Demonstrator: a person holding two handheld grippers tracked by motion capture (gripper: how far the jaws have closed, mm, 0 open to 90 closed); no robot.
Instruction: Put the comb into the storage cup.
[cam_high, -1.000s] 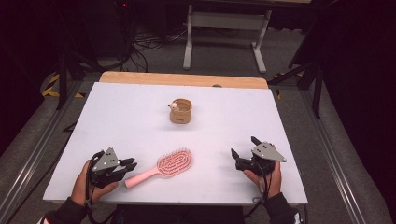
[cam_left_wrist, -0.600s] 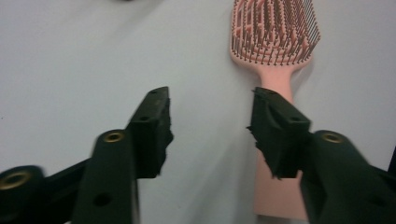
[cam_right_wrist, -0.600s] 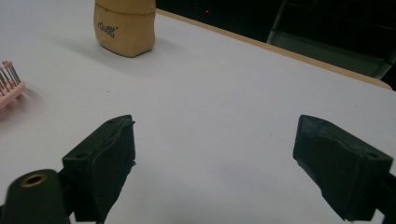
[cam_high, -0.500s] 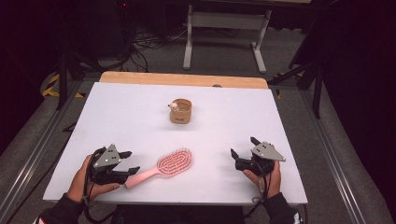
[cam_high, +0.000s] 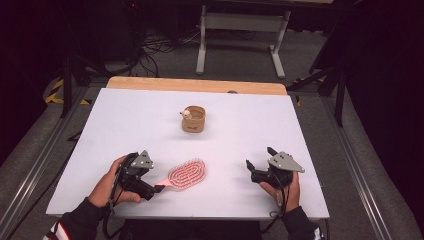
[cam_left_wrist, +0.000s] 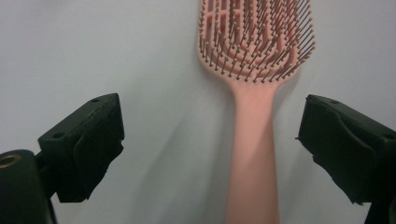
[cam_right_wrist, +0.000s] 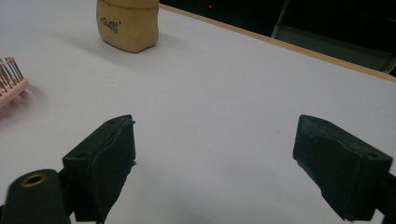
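Observation:
A pink hairbrush (cam_high: 187, 174) lies bristles up near the table's front edge, handle pointing toward my left gripper (cam_high: 157, 188). In the left gripper view the brush handle (cam_left_wrist: 252, 154) runs between the jaws, nearer the right one. The left gripper (cam_left_wrist: 212, 114) has just been opening, and neither pad touches the handle. My right gripper (cam_high: 258, 158) rests open at the front right with bare table between its jaws (cam_right_wrist: 215, 135). The brush's edge (cam_right_wrist: 10, 80) is at the left of the right gripper view.
A small tan cup (cam_high: 193, 119) with a tiny figure on its rim stands mid-table; it also appears far left in the right gripper view (cam_right_wrist: 127, 25). The white table top (cam_high: 300, 125) ends in a wooden strip at the back. Metal frames stand on the floor beyond.
My left gripper has moved right along the brush handle and its jaws have spread wide around it. The brush, cup and right gripper have stayed put.

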